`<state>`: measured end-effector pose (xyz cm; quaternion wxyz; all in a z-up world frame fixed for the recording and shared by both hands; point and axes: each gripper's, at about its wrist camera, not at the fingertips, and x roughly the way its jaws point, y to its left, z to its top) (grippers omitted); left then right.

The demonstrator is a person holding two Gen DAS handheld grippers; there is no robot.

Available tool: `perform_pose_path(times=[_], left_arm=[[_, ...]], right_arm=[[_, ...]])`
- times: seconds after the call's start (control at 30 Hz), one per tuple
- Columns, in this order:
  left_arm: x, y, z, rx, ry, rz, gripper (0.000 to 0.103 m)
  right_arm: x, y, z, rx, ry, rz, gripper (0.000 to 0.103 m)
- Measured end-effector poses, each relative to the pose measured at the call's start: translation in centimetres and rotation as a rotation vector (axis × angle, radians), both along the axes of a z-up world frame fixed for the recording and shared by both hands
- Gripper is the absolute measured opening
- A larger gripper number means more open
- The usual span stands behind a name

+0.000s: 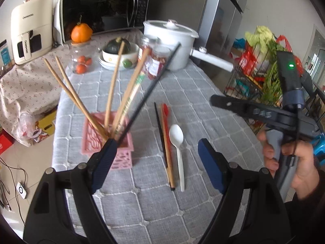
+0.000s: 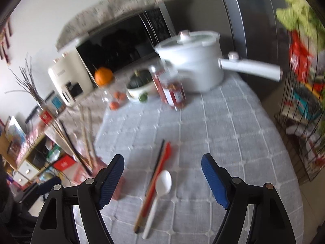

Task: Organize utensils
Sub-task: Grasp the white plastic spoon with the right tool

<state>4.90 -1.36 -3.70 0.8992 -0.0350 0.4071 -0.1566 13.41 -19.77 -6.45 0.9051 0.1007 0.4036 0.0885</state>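
A pink slotted basket (image 1: pixel 121 156) stands on the grey quilted table and holds several chopsticks (image 1: pixel 113 85), wooden ones and a black one. To its right lie a black chopstick (image 1: pixel 160 134), a wooden chopstick (image 1: pixel 168 158), a red utensil (image 1: pixel 165 111) and a white plastic spoon (image 1: pixel 178 148). My left gripper (image 1: pixel 156 141) is open above these loose pieces, with its left finger in front of the basket. My right gripper (image 2: pixel 162 158) is open too, over the spoon (image 2: pixel 162 183) and the red utensil (image 2: pixel 165 152). Nothing is held. The basket (image 2: pixel 119 189) is blurred behind its left finger.
At the back stand a white pot (image 1: pixel 168 40) with a long handle, red-filled jars (image 1: pixel 154 61), a bowl with a squash (image 1: pixel 119 55), a glass jar under an orange (image 1: pixel 81 59) and a microwave (image 1: pixel 101 10). A wire rack of vegetables (image 1: pixel 260 71) stands right of the table.
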Motion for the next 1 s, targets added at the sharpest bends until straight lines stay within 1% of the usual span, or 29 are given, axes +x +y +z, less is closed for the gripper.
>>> perform_pose_path(times=[0.1,0.2,0.27,0.37,0.43,0.53,0.63,0.8,0.87,0.9,0.97,1.0], left_arm=[[-0.2,-0.6,-1.0,0.021,0.033,-0.014,0.082],[-0.2,-0.8,-1.6,0.027,0.062,-0.023,0.082],[-0.1,-0.7,-1.7,0.028,0.072,-0.024,0.082],[-0.1,-0.5,-1.7,0.026,0.080,-0.014,0.082],[0.1,-0.3,-1.8,0.020,0.087,-0.008,0.082],[0.1,0.0,-1.8,0.017,0.095,0.001,0.082],[0.1,0.3,-1.9,0.016,0.097,0.007,0.082],[0.1,0.4,-2.1,0.018,0.100,0.009,0.082],[0.1,0.4,-2.1,0.019,0.098,0.007,0.082],[0.0,0.4,-2.1,0.021,0.096,0.006,0.082],[-0.1,0.3,-2.1,0.027,0.091,0.003,0.082],[-0.1,0.3,-2.1,0.032,0.088,0.001,0.082]], right_arm=[[1.0,0.3,-3.1,-0.042,0.106,0.014,0.080],[1.9,0.7,-5.5,-0.061,0.201,0.034,0.080],[2.5,1.0,-6.9,-0.051,0.265,0.040,0.080],[2.7,1.6,-8.4,-0.032,0.337,0.051,0.080],[3.1,2.1,-9.3,-0.039,0.376,0.053,0.079],[3.6,2.7,-9.9,-0.058,0.391,0.063,0.072],[4.0,3.4,-10.2,-0.060,0.392,0.094,0.068],[4.6,4.7,-11.2,-0.113,0.401,0.144,0.059],[5.0,4.9,-11.3,-0.133,0.380,0.145,0.053],[5.2,4.7,-11.3,-0.121,0.374,0.141,0.050],[5.6,4.0,-11.3,-0.066,0.372,0.126,0.036],[5.7,3.7,-11.5,-0.044,0.372,0.122,0.031]])
